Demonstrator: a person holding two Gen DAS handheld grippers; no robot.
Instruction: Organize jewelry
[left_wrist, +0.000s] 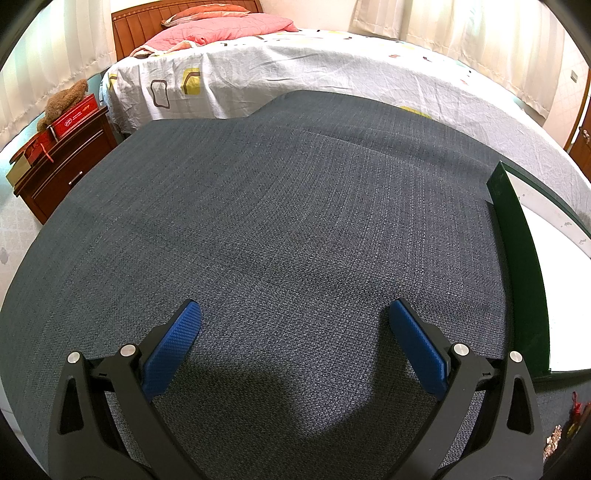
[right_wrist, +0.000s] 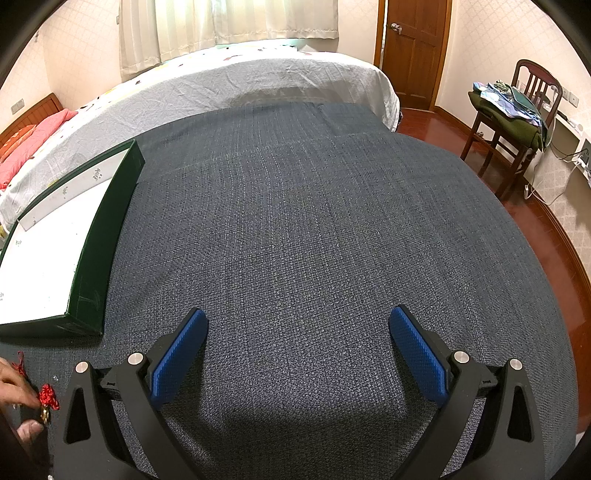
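A bedroom holds the scene: a bed under a pale patterned sheet (left_wrist: 295, 70), with a dark grey woven mat (left_wrist: 277, 221) spread over its near part as the work surface. At the left, the left gripper (left_wrist: 295, 325) hangs low over bare mat, its blue-padded jaws spread wide with nothing between them. Further right lies a shallow green box (right_wrist: 110, 236) with a white floor, open and apparently empty. Just in front of its near corner, a hand (right_wrist: 14, 387) touches a red knotted ornament (right_wrist: 48, 397) with a small gold piece, and more glittery jewelry (left_wrist: 554, 439) sits at the lower right edge of the left wrist view, too small to tell apart. The right gripper (right_wrist: 297, 326) is likewise wide open and empty, over clear mat to the right of the box. The task looks barely begun: nothing is in the box yet. The next move probably calls for one gripper to swing toward the ornament and close gently on its cord.
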